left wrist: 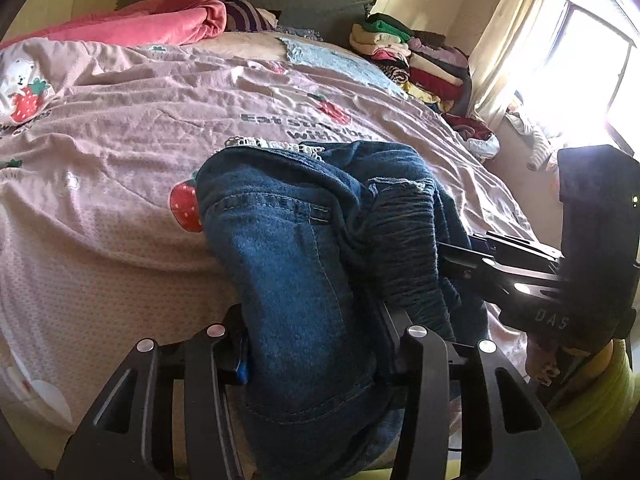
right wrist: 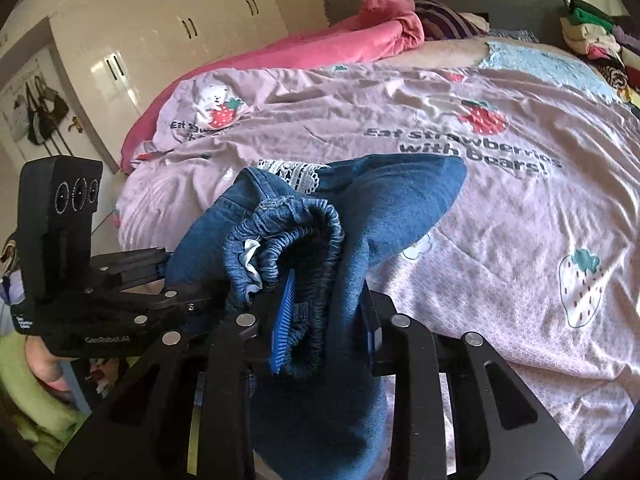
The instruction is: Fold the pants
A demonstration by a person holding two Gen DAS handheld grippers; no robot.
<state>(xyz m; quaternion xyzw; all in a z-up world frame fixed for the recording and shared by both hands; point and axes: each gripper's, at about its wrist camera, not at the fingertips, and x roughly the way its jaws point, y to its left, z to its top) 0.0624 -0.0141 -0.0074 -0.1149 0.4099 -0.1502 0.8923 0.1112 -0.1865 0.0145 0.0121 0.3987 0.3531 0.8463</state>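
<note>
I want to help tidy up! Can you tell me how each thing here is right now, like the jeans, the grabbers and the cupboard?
jeans: bunched up, held by both grabbers above the bed.
left gripper: clamped on the jeans.
right gripper: clamped on the jeans' stretchy waistband.
bedspread: spread out, wrinkled.
pink blanket: crumpled.
clothes pile: folded, stacked.
wardrobe doors: closed.
curtain: pulled aside.

Right gripper (right wrist: 326, 320), black with blue ribbed pads (right wrist: 283, 320), closed on bunched blue denim pants (right wrist: 384, 208) at the gathered elastic waistband (right wrist: 288, 236). White lace trim (right wrist: 294, 172) shows at the top fold. Left gripper (right wrist: 160, 270), black, meets the denim from the left; its jaws are hidden. Below lies a lilac strawberry-print bedspread (right wrist: 500, 216); a pink quilt (right wrist: 320, 48) lies behind.
</note>
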